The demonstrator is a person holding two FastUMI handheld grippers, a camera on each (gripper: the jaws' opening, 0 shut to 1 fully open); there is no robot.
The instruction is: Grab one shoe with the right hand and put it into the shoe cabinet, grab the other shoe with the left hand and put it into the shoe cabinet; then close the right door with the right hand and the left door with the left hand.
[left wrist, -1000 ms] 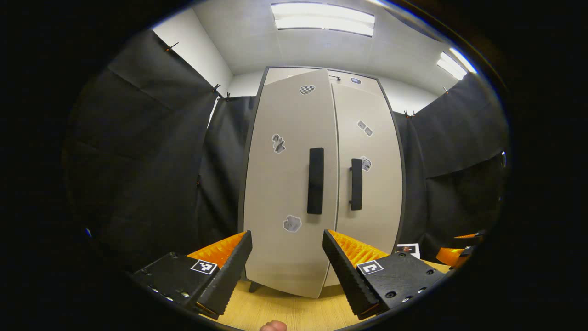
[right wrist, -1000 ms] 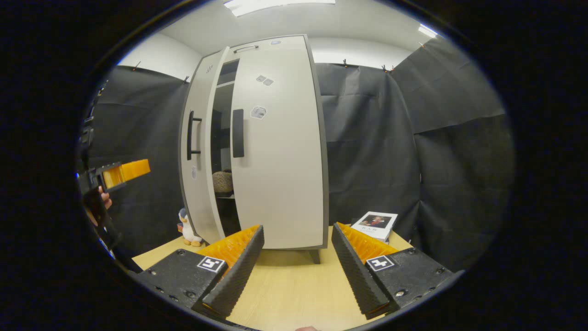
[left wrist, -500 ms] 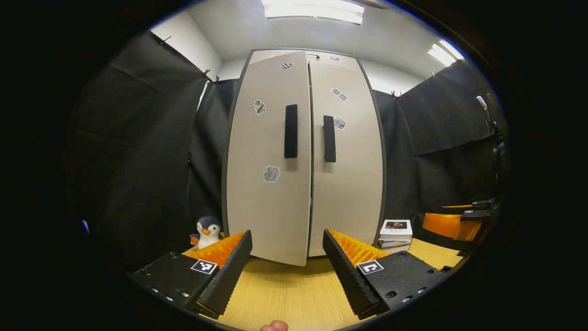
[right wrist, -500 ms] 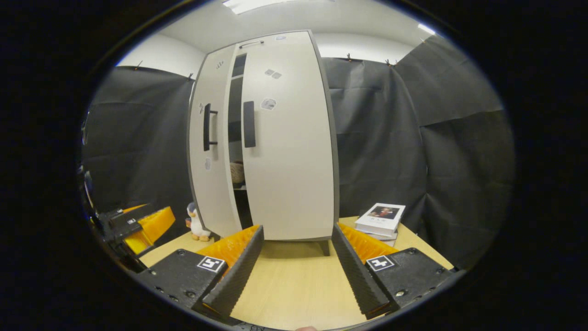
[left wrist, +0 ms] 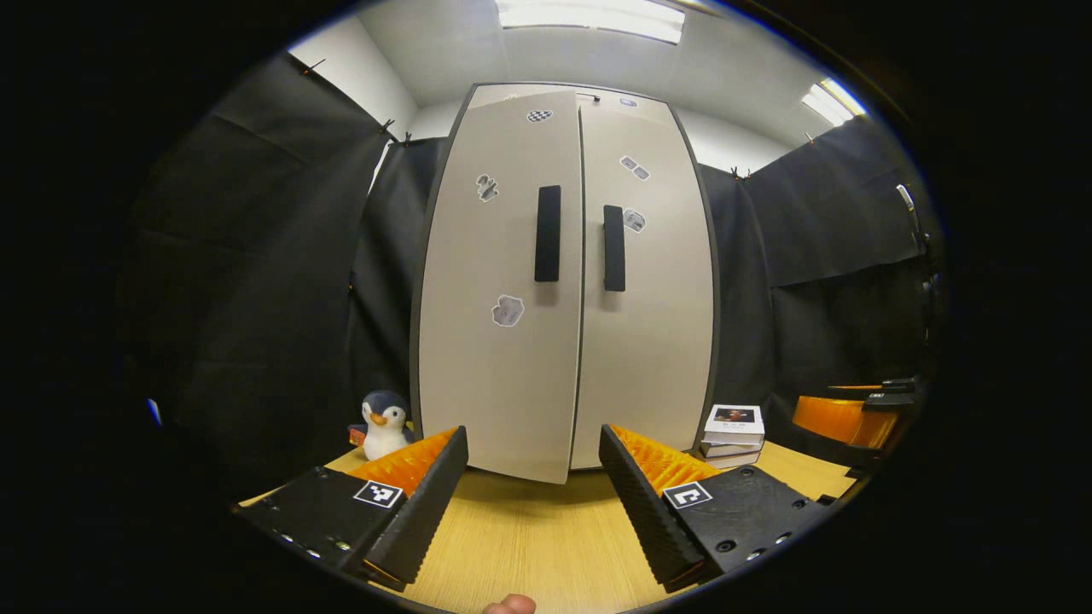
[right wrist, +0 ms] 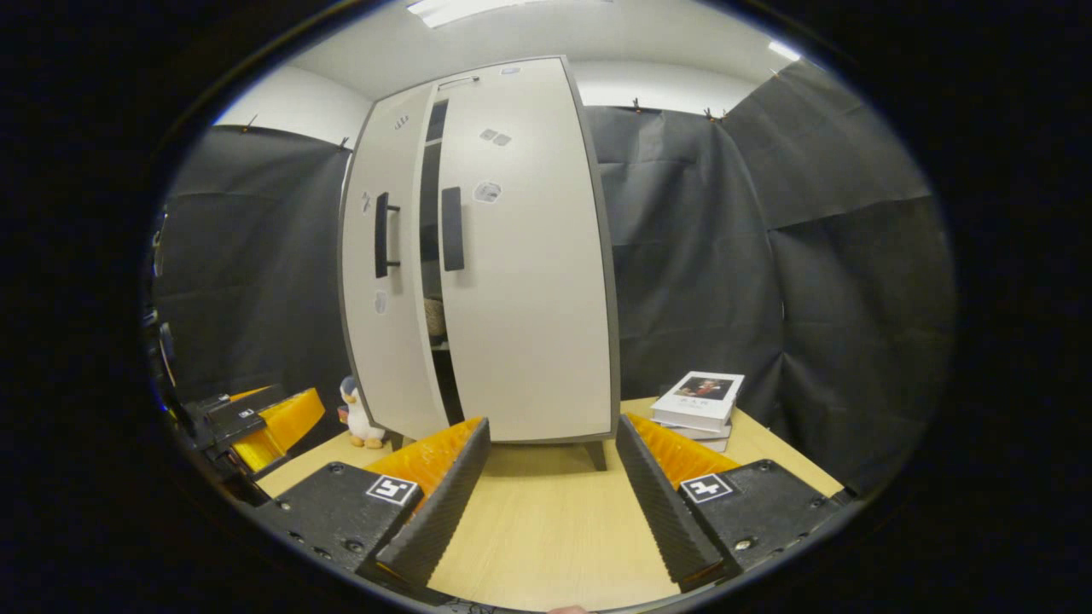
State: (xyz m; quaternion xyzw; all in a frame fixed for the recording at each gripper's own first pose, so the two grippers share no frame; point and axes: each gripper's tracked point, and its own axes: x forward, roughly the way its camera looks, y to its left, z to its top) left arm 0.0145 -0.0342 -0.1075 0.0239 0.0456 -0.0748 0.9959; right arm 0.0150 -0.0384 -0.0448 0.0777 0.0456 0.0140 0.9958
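recording booth, black cloth walls (left wrist: 256, 281), ceiling panel lights (left wrist: 589, 19)

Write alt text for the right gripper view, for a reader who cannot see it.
A tall pale shoe cabinet stands on a wooden table, its left door slightly ajar beside the closed right door. The open right gripper frames the bottom; a toy penguin, stacked books and the left gripper flank the cabinet.

left gripper (left wrist: 533, 503): two black blocks with small screws, and a white square tag with a black pattern on each
left fingers (left wrist: 418, 520): black wedges with bumpy ridges, orange on the outer side
right gripper (right wrist: 550, 507): same black blocks, screws and white square tags
right fingers (right wrist: 665, 512): black and ridged, orange behind
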